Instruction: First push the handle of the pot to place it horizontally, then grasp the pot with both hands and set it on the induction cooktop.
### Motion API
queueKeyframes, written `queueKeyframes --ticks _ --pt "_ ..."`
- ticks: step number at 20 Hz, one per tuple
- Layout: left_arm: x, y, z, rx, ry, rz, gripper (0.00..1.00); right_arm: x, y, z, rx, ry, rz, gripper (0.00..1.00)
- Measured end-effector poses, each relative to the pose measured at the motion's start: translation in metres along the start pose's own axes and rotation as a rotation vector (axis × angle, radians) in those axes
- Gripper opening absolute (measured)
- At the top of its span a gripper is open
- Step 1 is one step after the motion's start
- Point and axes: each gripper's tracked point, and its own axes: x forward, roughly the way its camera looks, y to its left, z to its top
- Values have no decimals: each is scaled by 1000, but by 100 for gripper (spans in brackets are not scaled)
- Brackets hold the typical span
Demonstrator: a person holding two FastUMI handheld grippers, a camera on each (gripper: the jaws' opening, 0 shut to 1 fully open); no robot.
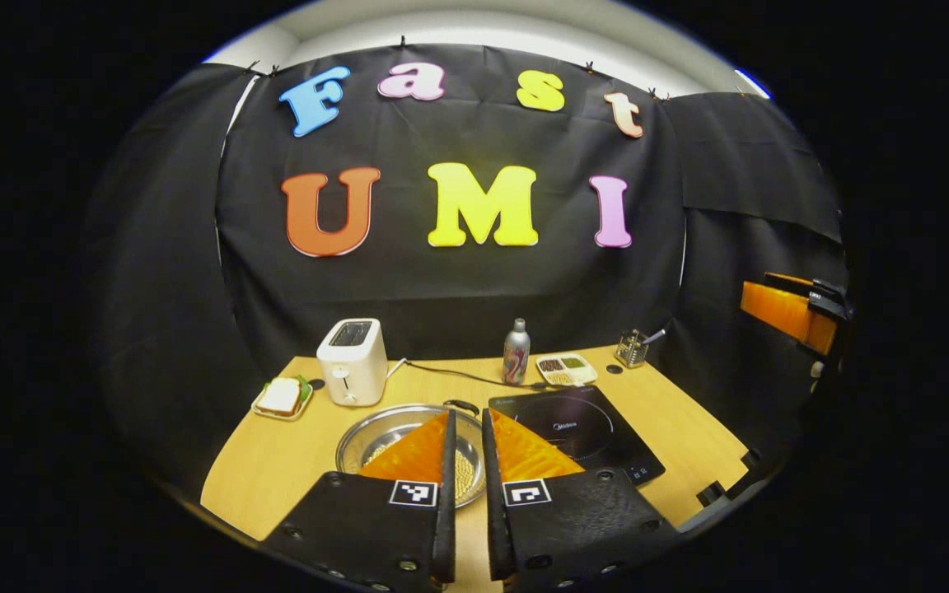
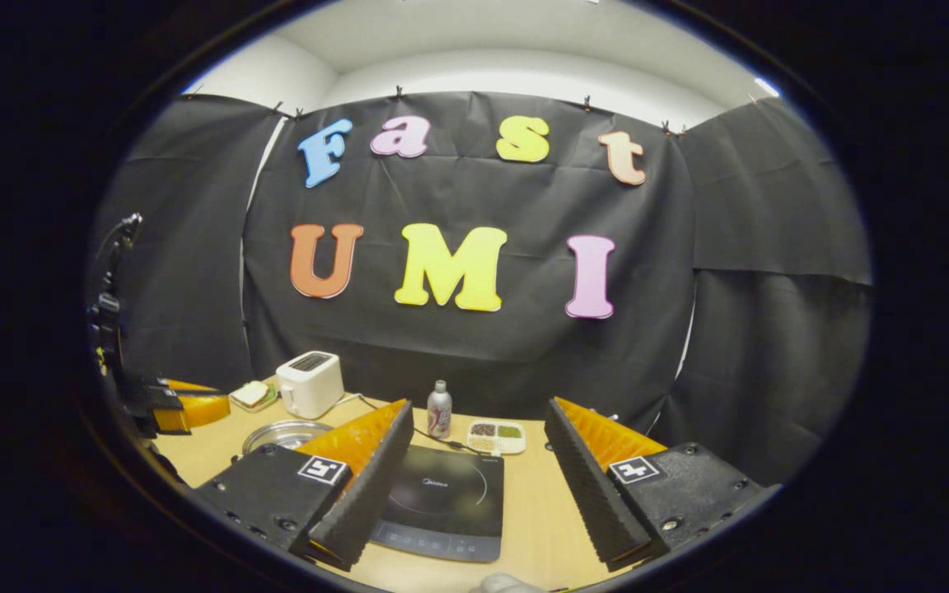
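Observation:
A round steel pot (image 1: 377,435) sits on the wooden table left of the black induction cooktop (image 1: 586,428). Its small black handle (image 1: 462,405) is at the far rim, next to the cooktop. My left gripper (image 1: 467,414) hovers above the pot's right side, its jaws a narrow slit apart with nothing between them. In the right gripper view, the pot (image 2: 285,433) is at the left and the cooktop (image 2: 441,492) lies below my right gripper (image 2: 479,405), which is wide open and empty. The left gripper's orange finger (image 2: 190,408) shows at the far left there.
A white toaster (image 1: 352,361) and a sandwich plate (image 1: 281,397) stand behind the pot. A can (image 1: 516,352), a divided dish (image 1: 565,369) and a utensil holder (image 1: 631,347) line the table's back edge. A black cable (image 1: 458,375) runs to the cooktop.

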Motion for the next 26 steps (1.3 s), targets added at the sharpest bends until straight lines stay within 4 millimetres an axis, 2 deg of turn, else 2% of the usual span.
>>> queueKeyframes --ticks 3,4,5,6,10,12,15,20,24,25,26 --pt "12 0 -27 -40 80 -25 0 0 1 -7 -5 15 4 99" --pt "14 -1 -38 -56 109 -38 0 1 0 -10 -6 22 4 99" --pt "17 -3 -53 -69 158 -42 8 1 1 -12 -4 30 6 100" --pt "17 -1 -70 -80 206 -49 0 3 2 -16 -2 39 9 99" --pt "22 8 -130 -100 377 -57 0 6 3 -24 24 66 23 99" --pt "21 6 -158 -108 462 -69 0 8 2 -27 19 77 18 98" --pt "27 22 -190 -96 556 -46 0 9 2 -27 29 77 21 99" --pt "47 47 -222 -134 683 -9 0 13 1 -37 21 104 21 98" --pt "53 66 -232 -152 722 21 0 15 -2 -40 30 115 25 99" --pt "53 71 -234 -149 729 29 9 16 -6 -40 25 120 16 99" --pt "54 75 -236 -148 732 39 9 15 -9 -42 23 123 11 98"
